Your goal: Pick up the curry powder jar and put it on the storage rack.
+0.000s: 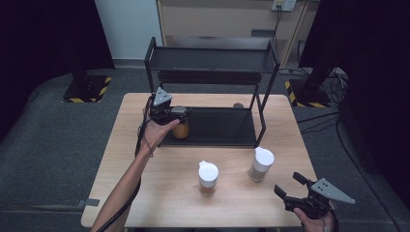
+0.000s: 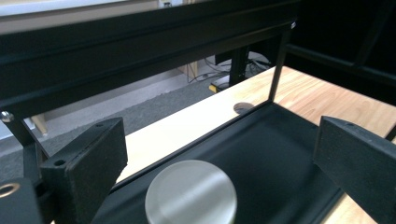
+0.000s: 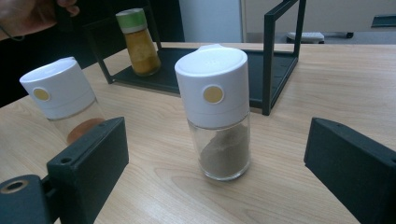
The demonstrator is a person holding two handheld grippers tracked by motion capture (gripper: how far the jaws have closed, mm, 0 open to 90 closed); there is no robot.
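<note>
Hovering wide open, my left tool [image 1: 180,114] straddles the amber spice jar [image 1: 181,128] on the rack's lower shelf [image 1: 220,128], its lid [image 2: 190,194] just below the jaws. Glass, light, slick: I'd grip mid-body. My right tool [image 1: 289,187] gapes too, facing the white-capped shaker [image 3: 217,113] ahead on the bench [image 1: 159,188].

The left hand-held gripper [image 1: 180,115] hides the orange jar's [image 1: 181,129] lid (its round top [image 2: 190,196] is cut off below).
</note>
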